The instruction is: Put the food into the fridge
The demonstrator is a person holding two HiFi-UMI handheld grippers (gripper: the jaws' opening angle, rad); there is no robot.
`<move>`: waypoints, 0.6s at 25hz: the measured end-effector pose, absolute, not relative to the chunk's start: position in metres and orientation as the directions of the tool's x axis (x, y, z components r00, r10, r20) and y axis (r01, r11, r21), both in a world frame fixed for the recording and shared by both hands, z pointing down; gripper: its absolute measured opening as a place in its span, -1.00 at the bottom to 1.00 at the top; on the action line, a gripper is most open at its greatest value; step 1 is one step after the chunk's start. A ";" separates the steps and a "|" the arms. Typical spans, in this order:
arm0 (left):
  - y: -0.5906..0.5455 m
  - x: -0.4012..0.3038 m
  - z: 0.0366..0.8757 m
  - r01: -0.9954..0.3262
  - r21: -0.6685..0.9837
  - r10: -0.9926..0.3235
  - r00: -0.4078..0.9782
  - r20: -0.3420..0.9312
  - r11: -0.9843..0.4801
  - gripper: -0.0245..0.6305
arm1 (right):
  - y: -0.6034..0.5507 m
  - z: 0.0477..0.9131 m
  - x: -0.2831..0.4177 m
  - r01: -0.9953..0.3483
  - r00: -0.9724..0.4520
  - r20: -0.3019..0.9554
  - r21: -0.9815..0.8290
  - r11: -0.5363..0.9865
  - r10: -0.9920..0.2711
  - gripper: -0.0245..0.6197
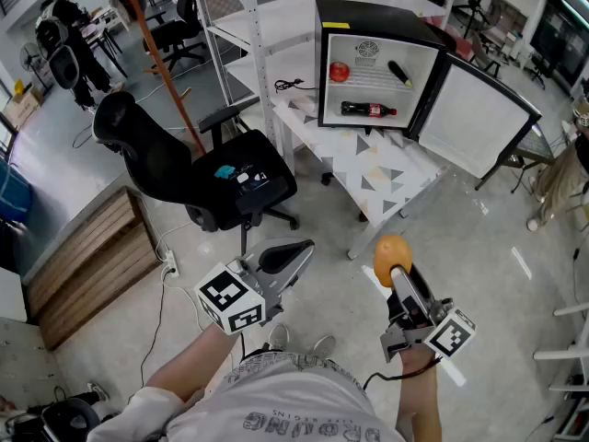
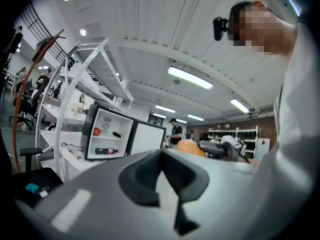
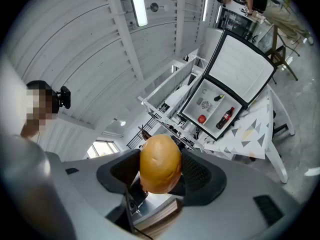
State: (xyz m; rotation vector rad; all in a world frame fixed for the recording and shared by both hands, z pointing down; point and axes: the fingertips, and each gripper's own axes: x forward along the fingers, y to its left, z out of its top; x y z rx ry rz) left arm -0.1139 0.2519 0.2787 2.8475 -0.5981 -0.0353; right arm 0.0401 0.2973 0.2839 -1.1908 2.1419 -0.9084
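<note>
Carrying nothing, my left claw (image 1: 299,250) has its jaws closed together, so it cannot steady anything unless I open it. The office chair (image 1: 198,178) stands left of my way to the desk (image 1: 386,178), and I could clip it or the desk's legs as I walk up. The fridge (image 1: 373,58) sits on that desk well apart from me, its door (image 1: 479,118) swung out to the right. My right claw (image 1: 398,276) is spread wide on the orange-yellow food (image 1: 391,256), gripping it by its sides at the tips. It is round and smooth, so I judge a jolt or a slack squeeze could roll it out onto the floor. Going in, I might knock the red fruit (image 1: 339,72) or the bottle (image 1: 368,110) lying below it, or catch the door.

I cannot tell whether the food is a bun or a fruit. The dark item (image 1: 398,72) on the upper shelf is too small to name. My claw's own body hides the food's underside.
</note>
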 end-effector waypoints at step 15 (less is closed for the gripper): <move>0.259 -0.101 0.285 -0.400 0.232 -0.404 0.914 0.034 -0.887 -0.90 | 0.300 0.293 0.056 -0.595 -0.449 -0.064 -0.723 0.351 -0.891 -0.11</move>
